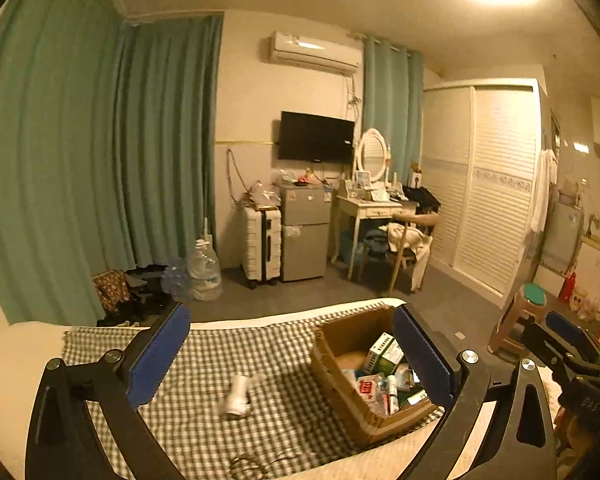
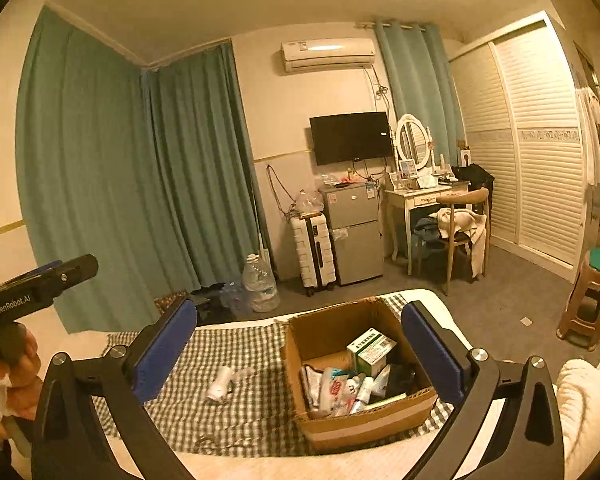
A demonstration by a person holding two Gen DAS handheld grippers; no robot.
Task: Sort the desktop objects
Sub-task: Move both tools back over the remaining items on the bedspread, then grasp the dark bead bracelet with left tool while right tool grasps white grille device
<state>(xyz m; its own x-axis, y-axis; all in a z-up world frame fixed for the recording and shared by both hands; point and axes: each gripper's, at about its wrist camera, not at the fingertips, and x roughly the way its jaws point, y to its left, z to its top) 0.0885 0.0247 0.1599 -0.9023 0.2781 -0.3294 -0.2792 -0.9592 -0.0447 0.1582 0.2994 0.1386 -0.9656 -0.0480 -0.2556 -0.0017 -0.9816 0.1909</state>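
Observation:
A cardboard box [image 1: 340,394] [image 2: 364,424] stands on a checked cloth [image 1: 220,344] [image 2: 240,344] and holds several small packets, tubes and a green-and-white carton [image 1: 384,354] [image 2: 370,350]. Left of the box a white roll [image 1: 236,394] [image 2: 220,386] lies on the cloth. My left gripper [image 1: 291,312] is open above the cloth, nothing between its blue pads [image 1: 156,360]. My right gripper [image 2: 300,307] is open too, over the box's far rim, and empty. Each gripper shows in the other's view, the right one [image 1: 568,332] and the left one [image 2: 40,280], held by a hand [image 2: 16,360].
A thin dark cord [image 1: 252,464] [image 2: 208,440] lies at the cloth's near edge. A fluffy white blanket [image 2: 588,400] sits at the right. Beyond are a plastic stool [image 2: 588,300], a water jug [image 2: 260,284], a suitcase [image 2: 314,252], a small fridge [image 2: 354,232] and a chair [image 2: 460,232].

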